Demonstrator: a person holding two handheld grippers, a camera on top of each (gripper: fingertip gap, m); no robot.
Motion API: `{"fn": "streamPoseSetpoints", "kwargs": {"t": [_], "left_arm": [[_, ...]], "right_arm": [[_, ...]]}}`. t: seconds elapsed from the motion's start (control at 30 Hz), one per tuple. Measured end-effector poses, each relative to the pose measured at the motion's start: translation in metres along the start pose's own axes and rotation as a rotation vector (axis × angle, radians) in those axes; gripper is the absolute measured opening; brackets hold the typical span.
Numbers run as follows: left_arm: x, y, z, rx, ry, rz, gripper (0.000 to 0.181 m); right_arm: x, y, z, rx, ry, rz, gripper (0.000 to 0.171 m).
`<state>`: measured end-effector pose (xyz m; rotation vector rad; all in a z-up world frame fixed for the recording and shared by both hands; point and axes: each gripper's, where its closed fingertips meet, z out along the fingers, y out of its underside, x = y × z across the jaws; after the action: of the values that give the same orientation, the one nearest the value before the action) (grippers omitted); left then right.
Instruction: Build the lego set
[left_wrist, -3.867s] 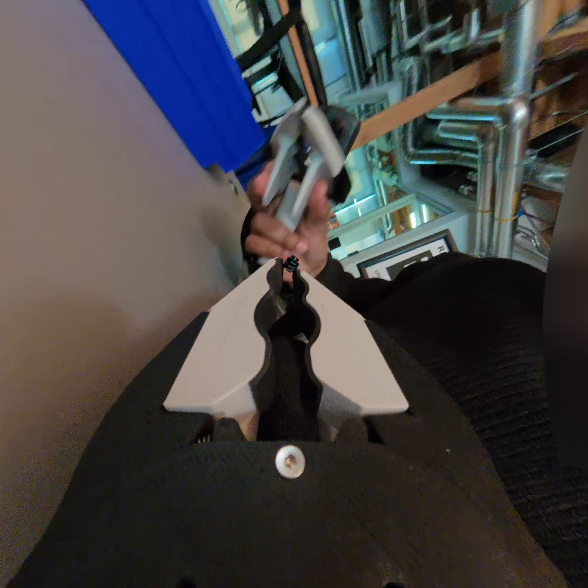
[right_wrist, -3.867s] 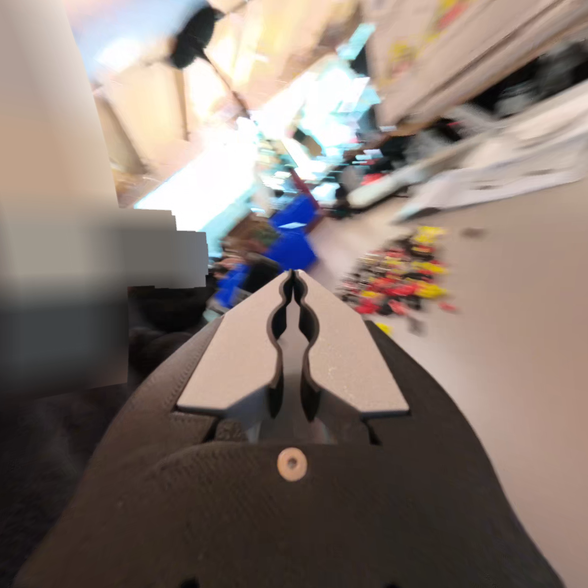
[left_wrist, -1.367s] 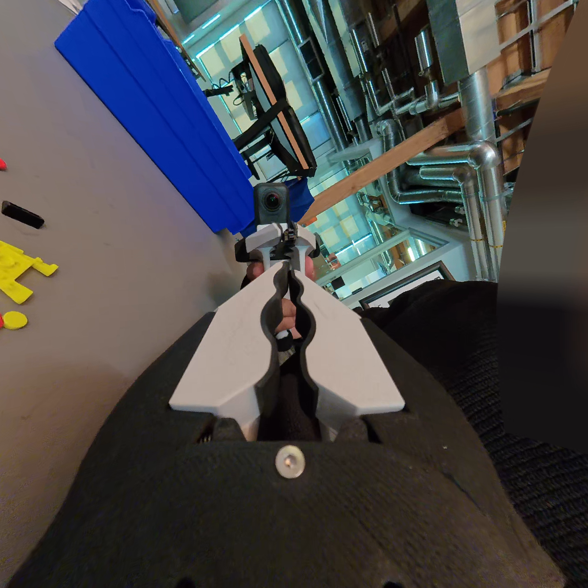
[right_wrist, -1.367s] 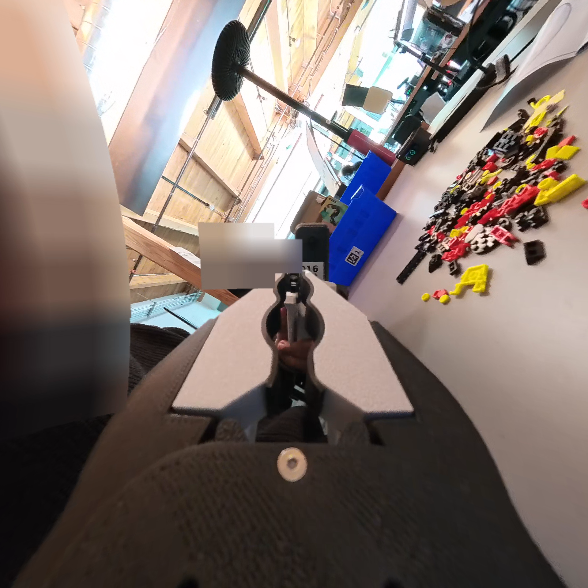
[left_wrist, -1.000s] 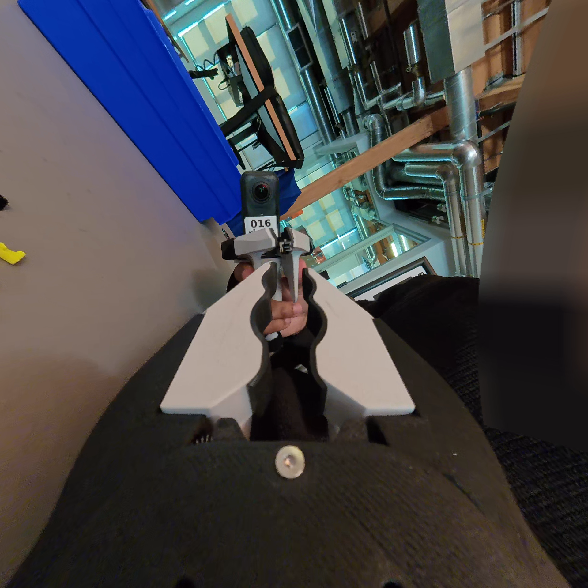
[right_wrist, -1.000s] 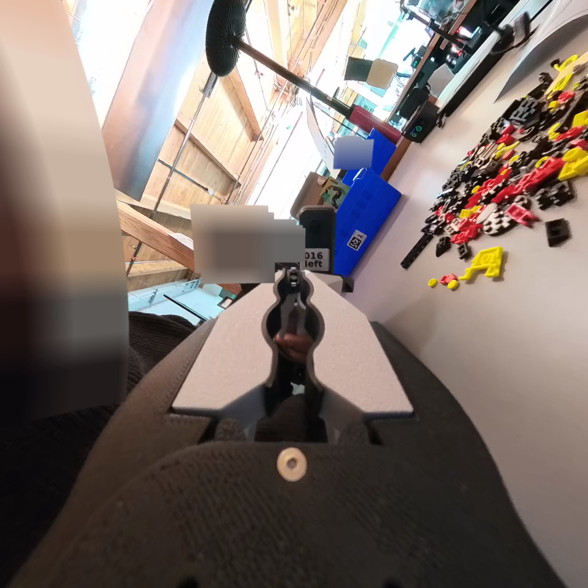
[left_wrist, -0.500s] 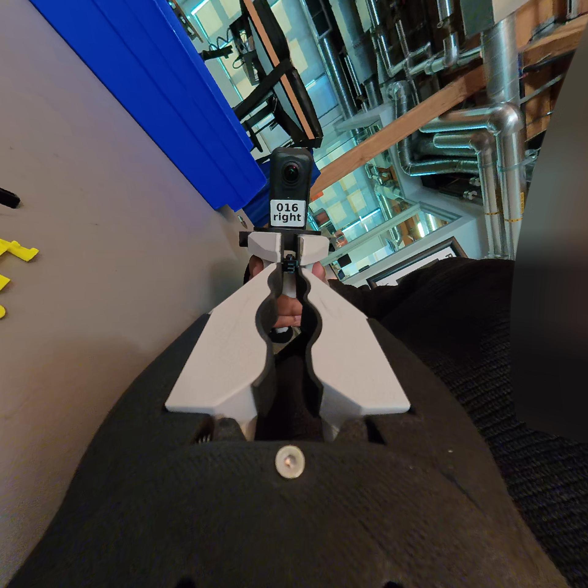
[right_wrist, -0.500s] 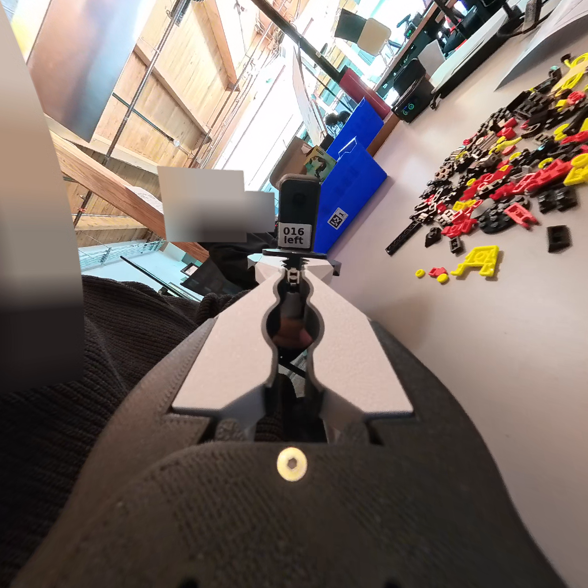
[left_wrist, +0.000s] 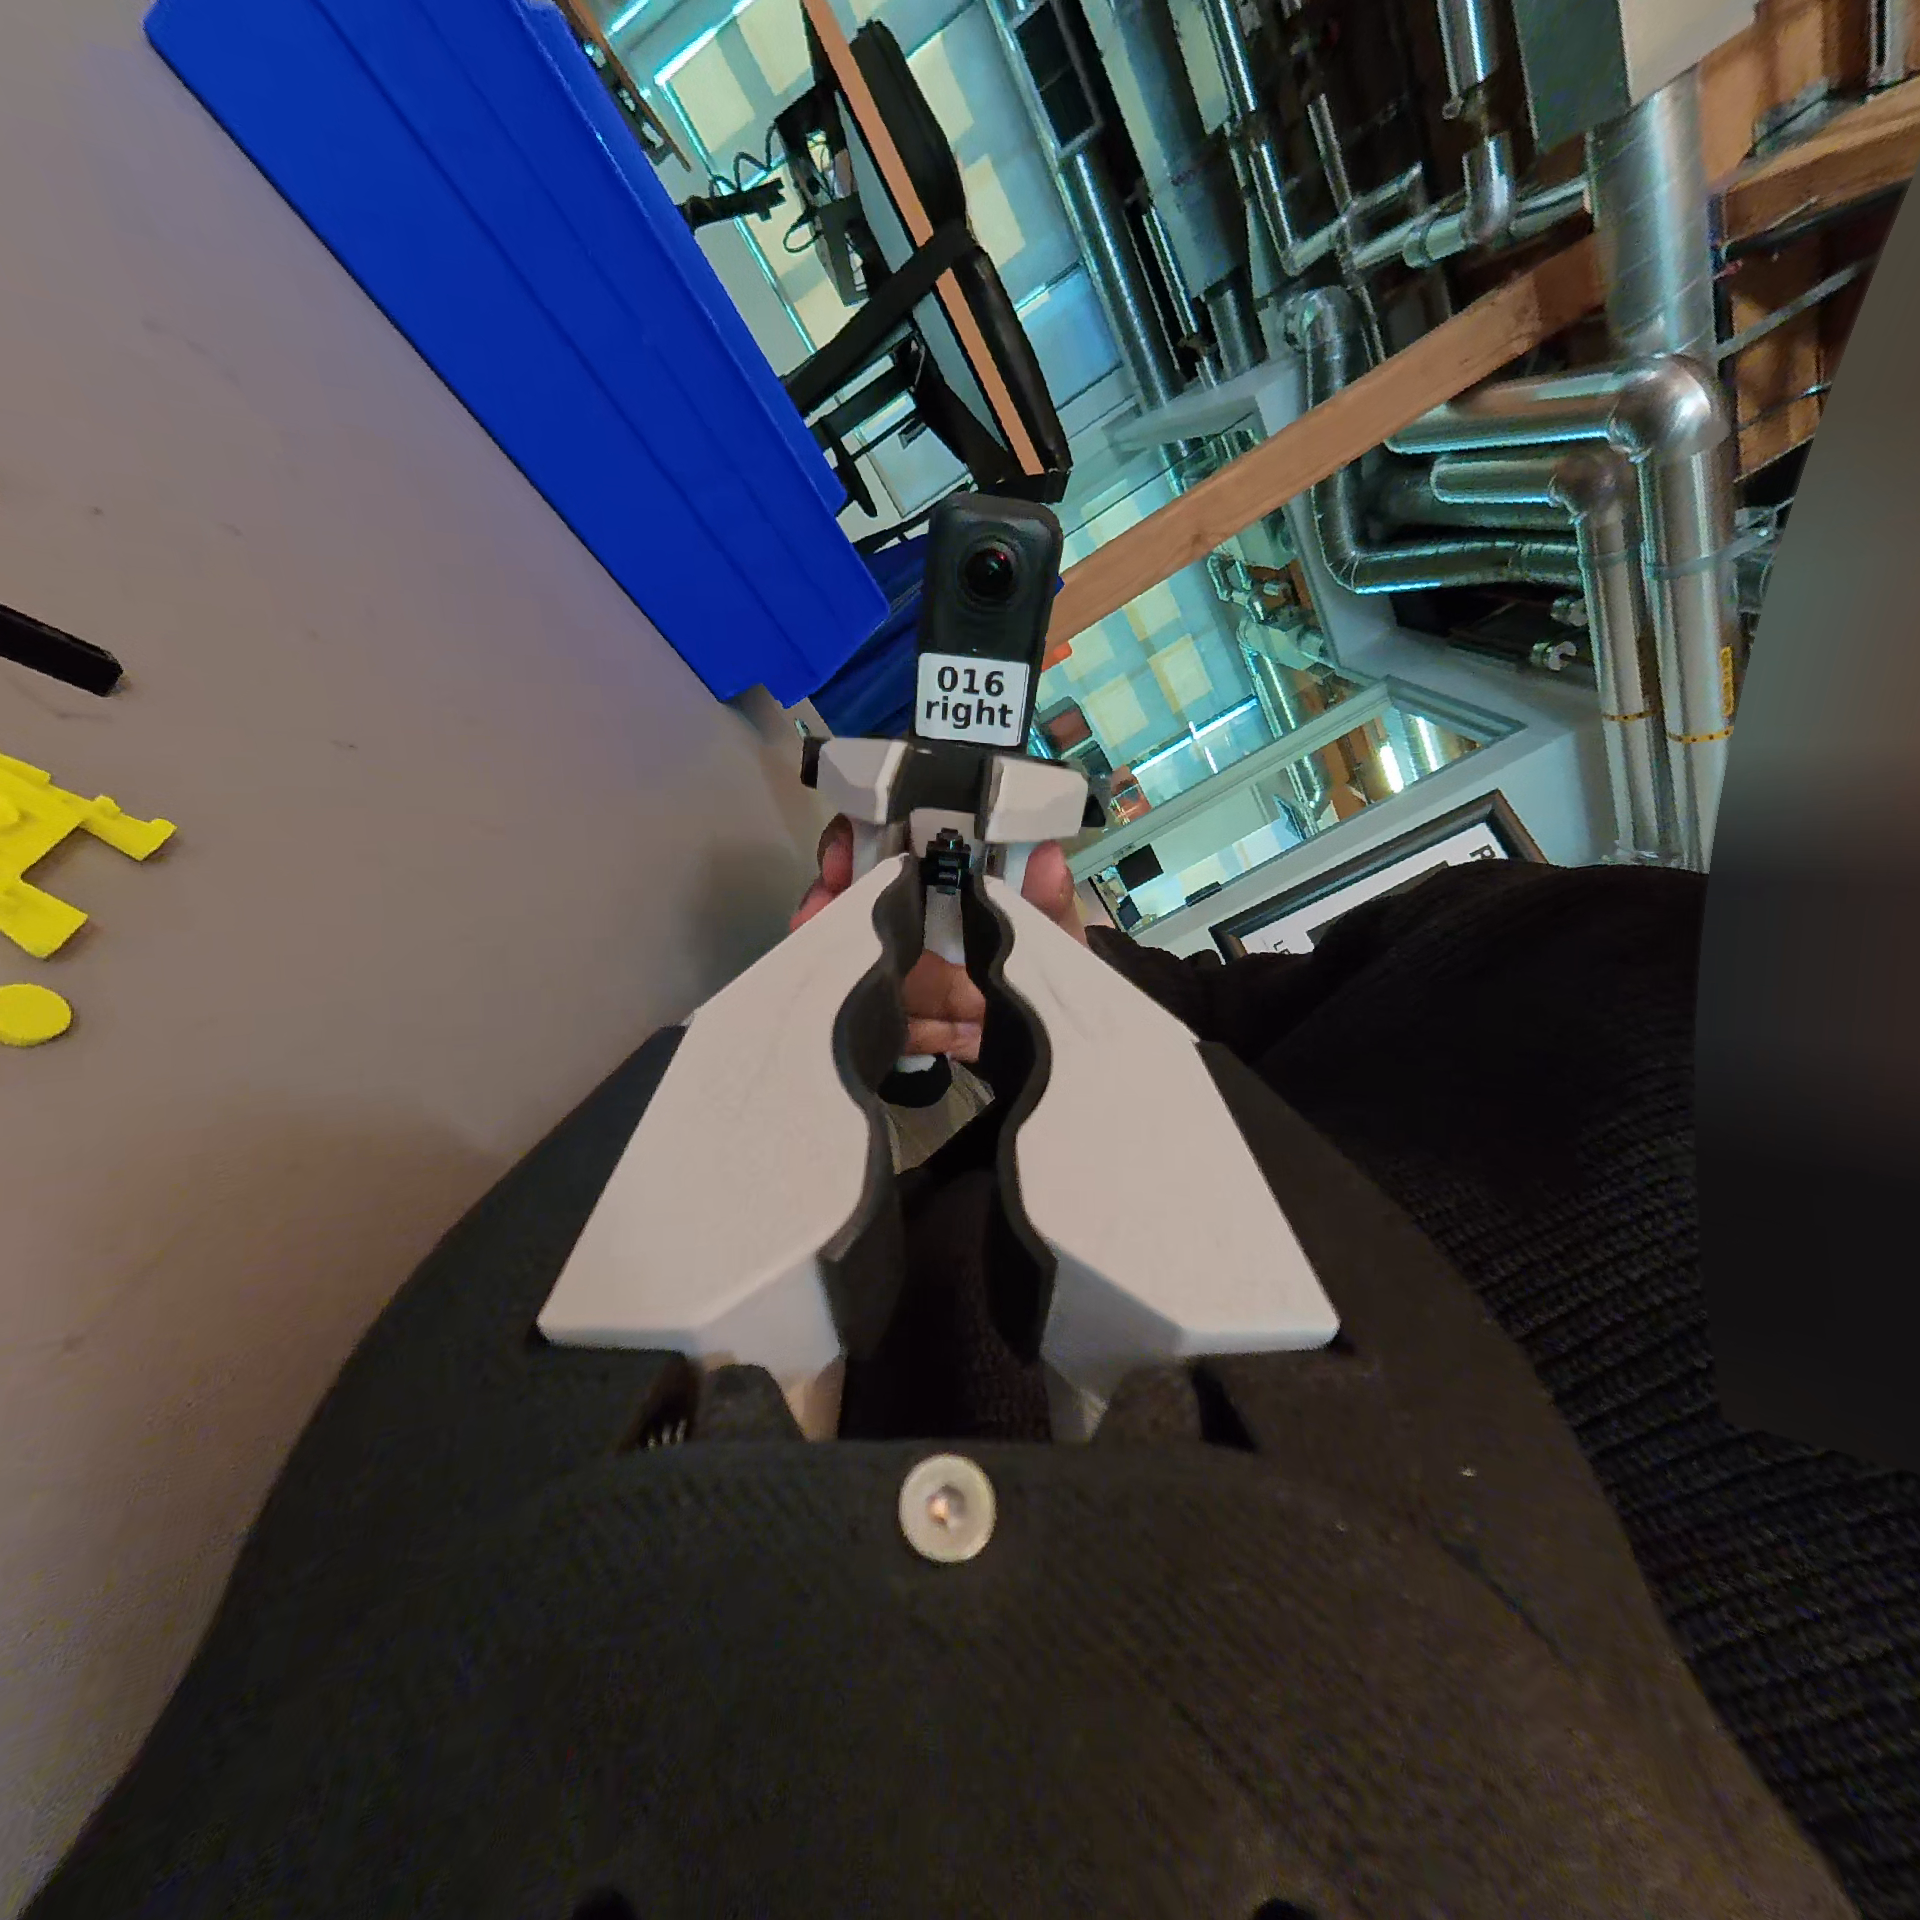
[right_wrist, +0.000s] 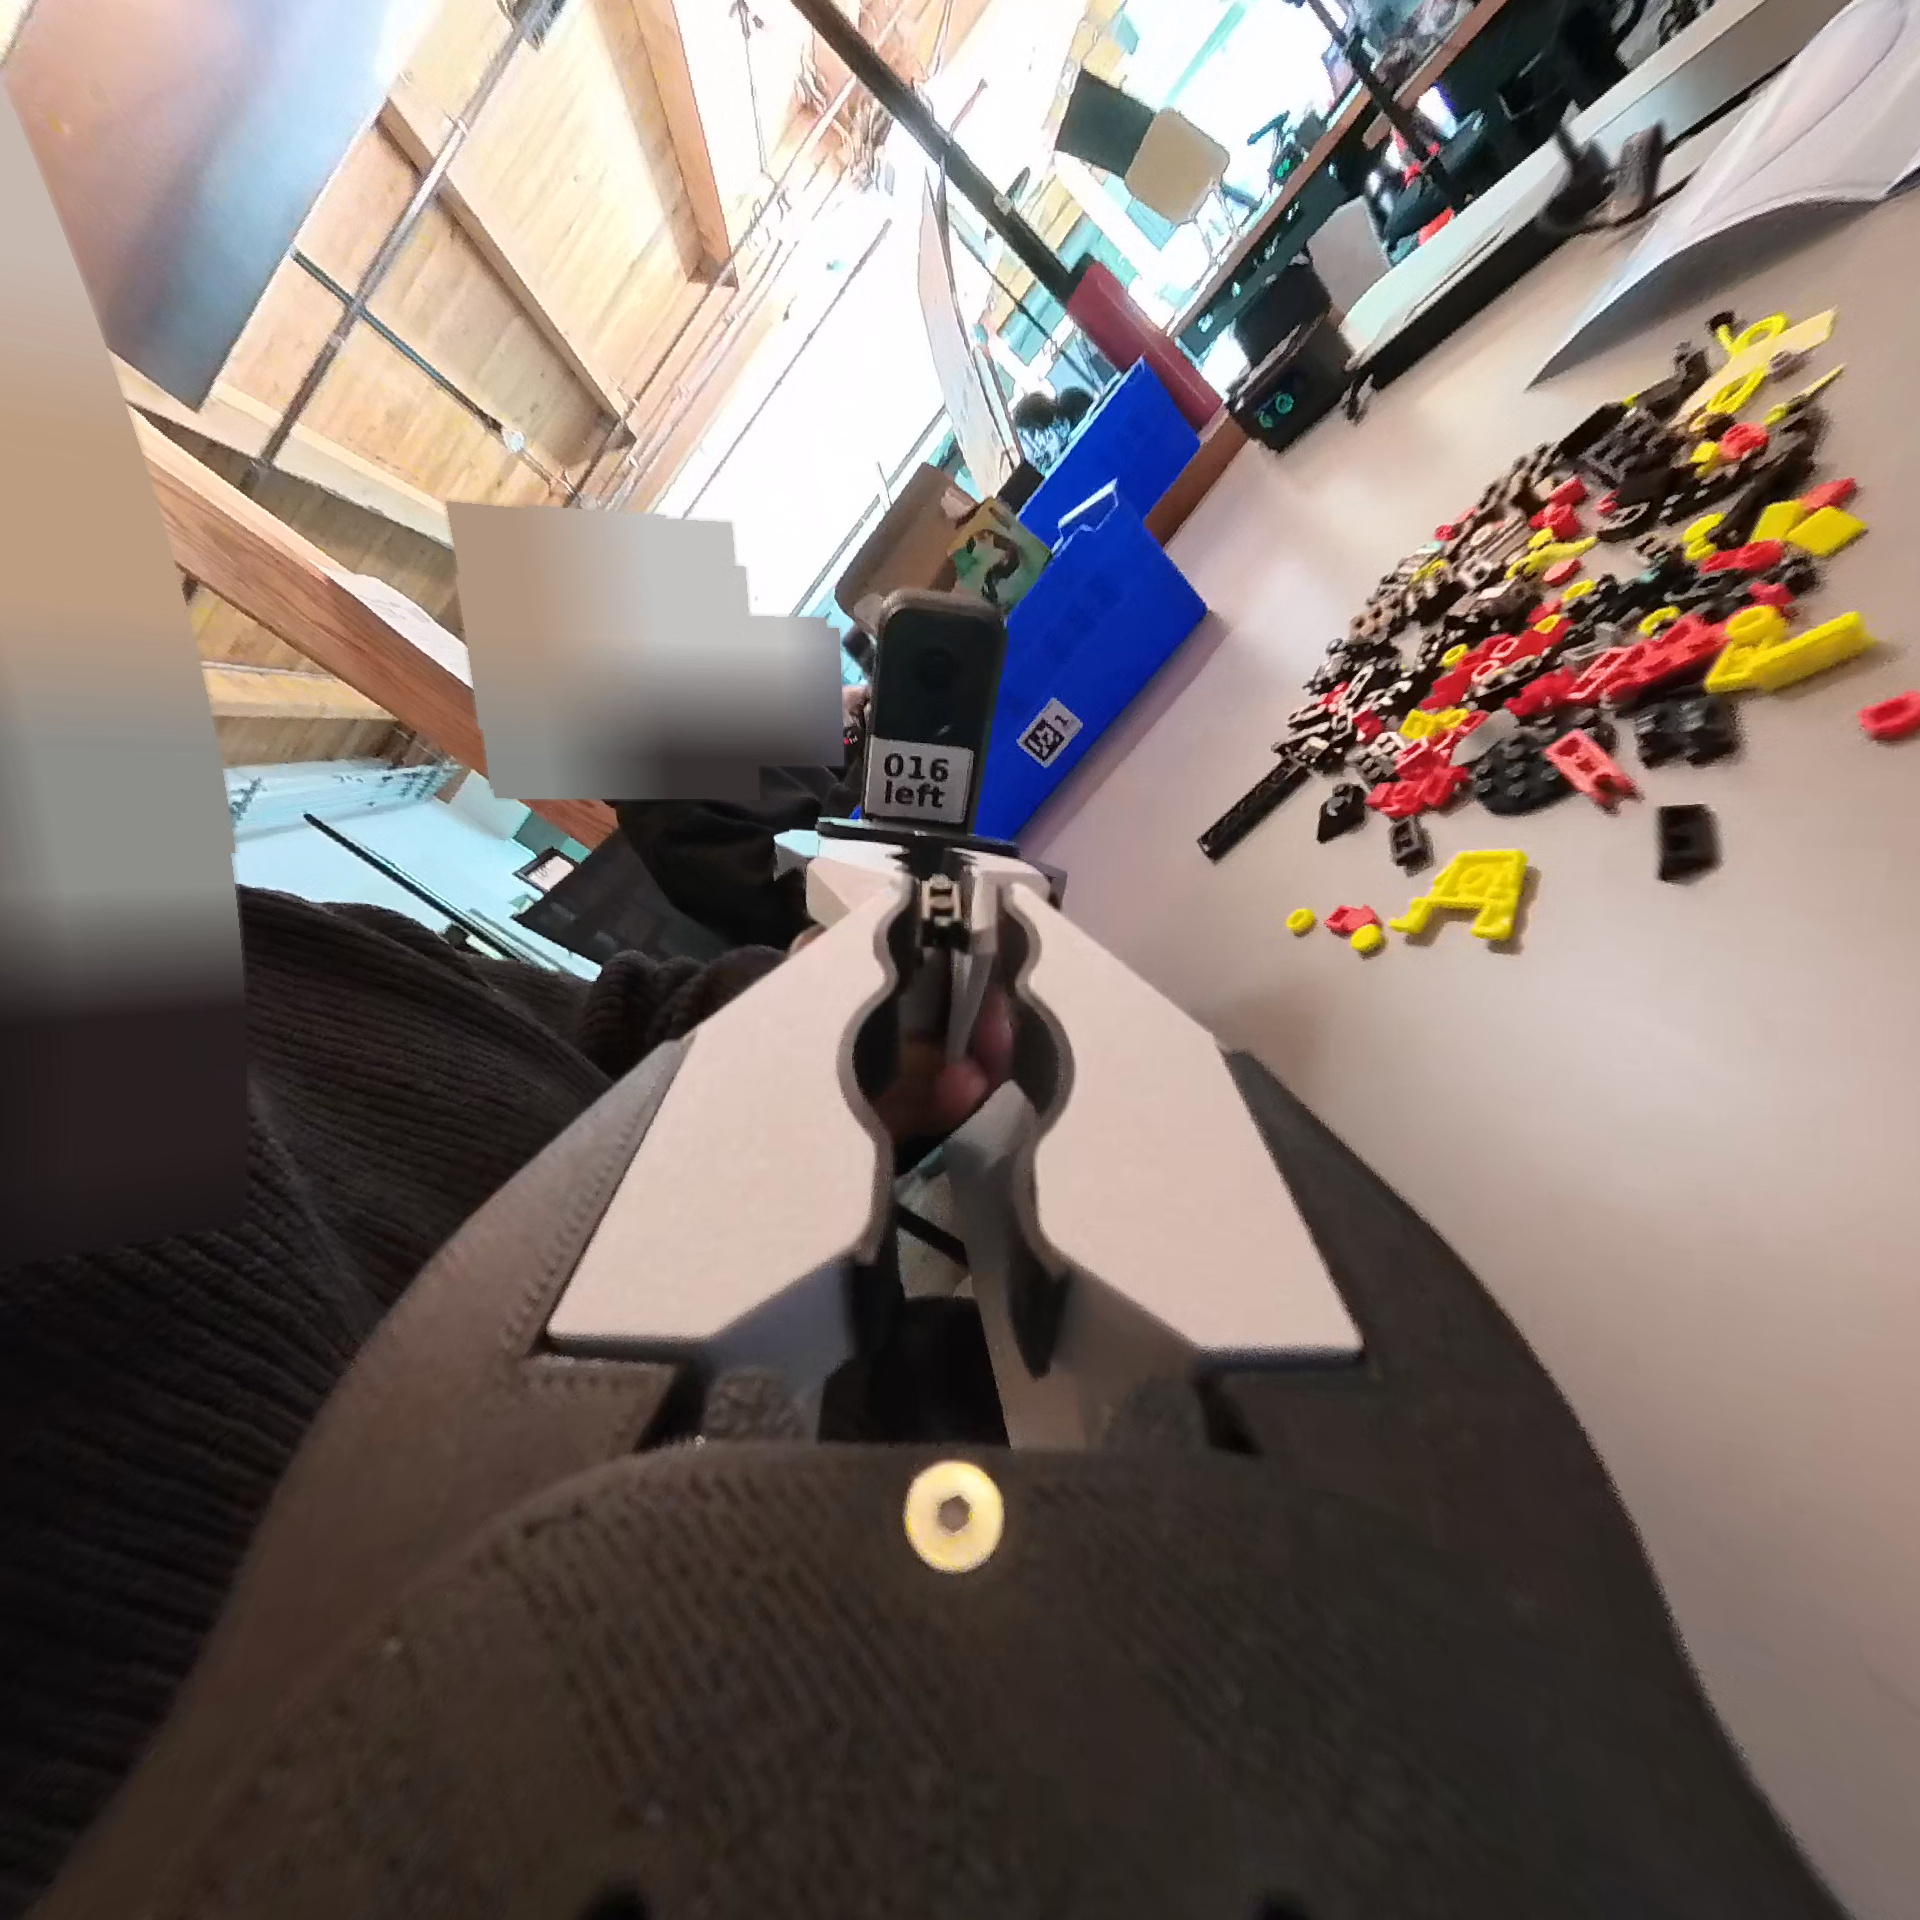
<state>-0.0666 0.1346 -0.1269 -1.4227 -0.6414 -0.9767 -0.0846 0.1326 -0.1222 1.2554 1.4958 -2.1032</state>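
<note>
The two tools meet tip to tip in the air beside the worktop (right_wrist: 1403, 1195), each camera looking straight at the other tool. The left hand-held gripper (left_wrist: 943, 871) has its fingers nearly together, the tips pinched on a tiny black lego piece (left_wrist: 945, 862) that sits right at its nose. The right hand-held gripper (right_wrist: 948, 906) is likewise almost closed, its tips on either side of a small grey and black piece (right_wrist: 940, 909); whether that is the same piece, and whether it truly bears on it, cannot be told from these views. Behind each nose stands the opposite tool's black camera with a white label (left_wrist: 971, 698), and the person's hand (left_wrist: 940, 1003) shows through the gap between the fingers, wrapped round the handle. A dark knitted sleeve (left_wrist: 1507, 1039) fills the side away from the worktop.

The loose lego pile (right_wrist: 1558, 644), red, yellow and black, lies on the worktop well apart from the meeting tips. Nearer the tips than the pile lie a yellow frame-shaped piece (right_wrist: 1470, 894), two yellow round studs and a small red bit. A long black beam (right_wrist: 1252, 805) lies at the pile's near edge. A blue bin (right_wrist: 1091, 623) stands on the worktop beyond the tips.
</note>
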Motion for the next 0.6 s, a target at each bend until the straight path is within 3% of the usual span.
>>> {"fn": "streamPoseSetpoints", "kwargs": {"t": [0.6], "left_arm": [[0.000, 0.011, 0.004, -0.060, -0.027, 0.002, 0.005]], "right_arm": [[-0.006, 0.014, 0.002, -0.082, -0.004, -0.031, 0.005]]}}
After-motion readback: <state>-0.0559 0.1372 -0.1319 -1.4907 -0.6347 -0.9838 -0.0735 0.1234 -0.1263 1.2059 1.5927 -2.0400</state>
